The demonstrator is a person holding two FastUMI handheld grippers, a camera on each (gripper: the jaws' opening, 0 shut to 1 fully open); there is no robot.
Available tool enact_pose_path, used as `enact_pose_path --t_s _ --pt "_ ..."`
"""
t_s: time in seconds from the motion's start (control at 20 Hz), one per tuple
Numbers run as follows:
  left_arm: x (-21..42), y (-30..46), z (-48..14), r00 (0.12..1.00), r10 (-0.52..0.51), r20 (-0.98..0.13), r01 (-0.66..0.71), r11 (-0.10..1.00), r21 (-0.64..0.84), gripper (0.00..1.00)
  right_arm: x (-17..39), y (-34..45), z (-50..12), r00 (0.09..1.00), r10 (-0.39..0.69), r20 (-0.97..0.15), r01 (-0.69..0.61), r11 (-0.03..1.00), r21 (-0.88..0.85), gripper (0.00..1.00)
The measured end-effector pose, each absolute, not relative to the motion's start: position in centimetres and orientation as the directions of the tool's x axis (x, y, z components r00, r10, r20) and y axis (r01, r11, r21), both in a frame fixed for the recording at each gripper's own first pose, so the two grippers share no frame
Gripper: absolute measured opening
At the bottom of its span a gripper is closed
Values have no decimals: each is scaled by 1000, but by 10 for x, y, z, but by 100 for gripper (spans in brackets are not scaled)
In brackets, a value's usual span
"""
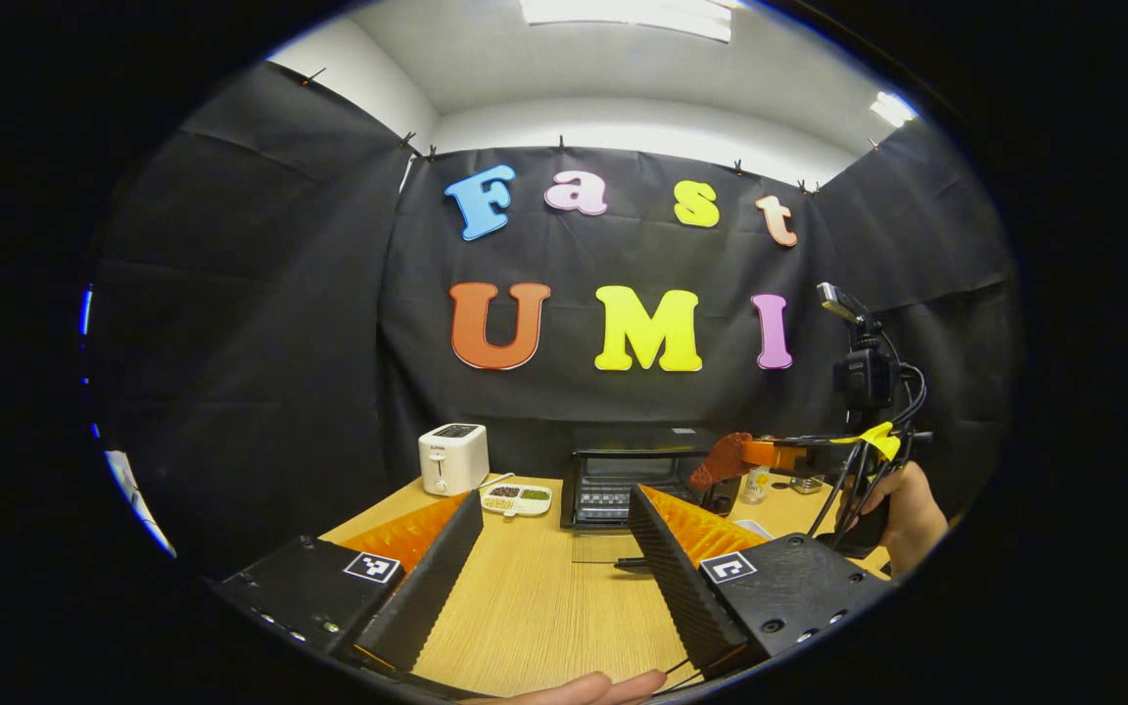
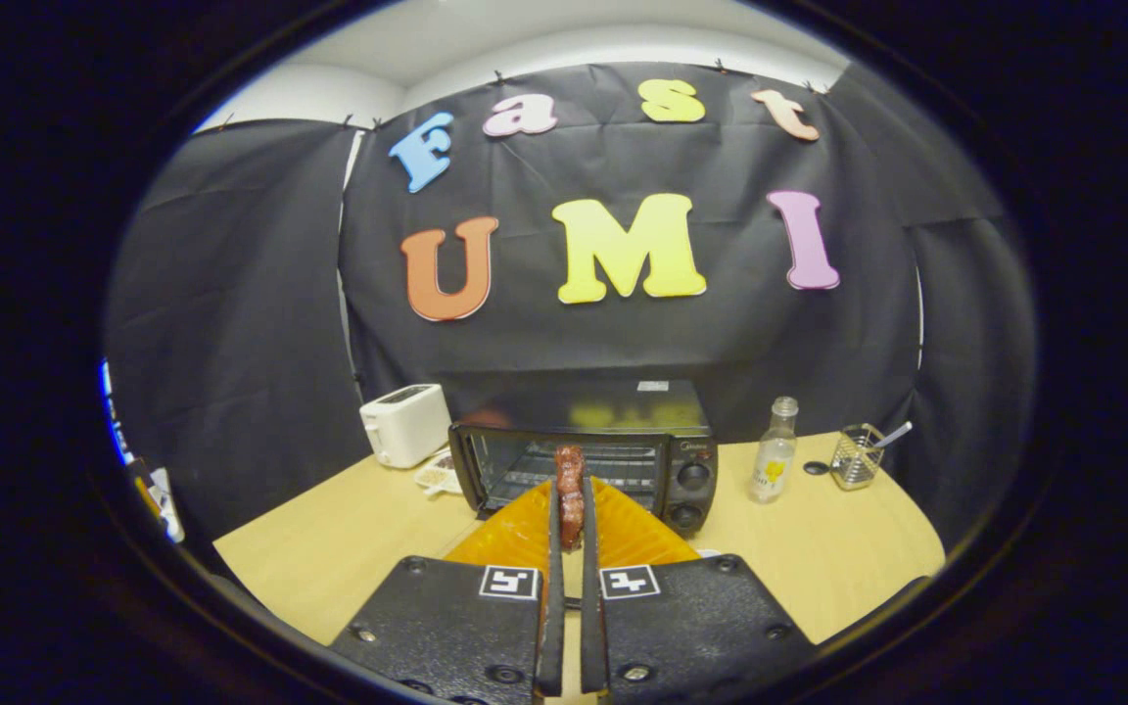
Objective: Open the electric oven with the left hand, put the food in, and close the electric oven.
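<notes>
Left gripper (image 1: pixel 554 578): fingers spread wide, nothing between them, low over the table (image 1: pixel 535 617). Right gripper (image 2: pixel 570 524): fingers pinched on the food (image 2: pixel 570 494), a reddish-brown strip held on end. In the left gripper view the food (image 1: pixel 721 460) hangs at 2 o'clock, just before the oven (image 1: pixel 623 480). Oven at 12 o'clock, door dropped flat on the table, rack bare. Toaster (image 1: pixel 453 457) at 11 o'clock beside a snack dish (image 1: pixel 516 499). Bottle (image 2: pixel 773 450) and wire basket (image 2: pixel 856 456) at 1–2 o'clock past the oven.
</notes>
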State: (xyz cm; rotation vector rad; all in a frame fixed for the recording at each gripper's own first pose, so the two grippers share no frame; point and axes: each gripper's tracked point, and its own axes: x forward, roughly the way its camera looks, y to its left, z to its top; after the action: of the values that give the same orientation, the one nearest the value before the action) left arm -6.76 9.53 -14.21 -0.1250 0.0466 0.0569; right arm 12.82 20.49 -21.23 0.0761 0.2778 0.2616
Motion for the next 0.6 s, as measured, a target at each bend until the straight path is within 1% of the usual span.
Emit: enact_pose_path --t_s 0.3,0.45,0.6 --pt "-53 104 -147 997 64 -45 -69 991 -113 95 154 204 -225 935 263 -238 -200 945 258 10" --pt "-42 108 -149 997 60 -47 -65 992 -111 95 170 207 -235 932 273 -239 -180 920 347 10" --pt "-26 124 -154 993 99 -60 -104 990 -92 95 186 214 -243 920 303 -250 -174 885 433 10"
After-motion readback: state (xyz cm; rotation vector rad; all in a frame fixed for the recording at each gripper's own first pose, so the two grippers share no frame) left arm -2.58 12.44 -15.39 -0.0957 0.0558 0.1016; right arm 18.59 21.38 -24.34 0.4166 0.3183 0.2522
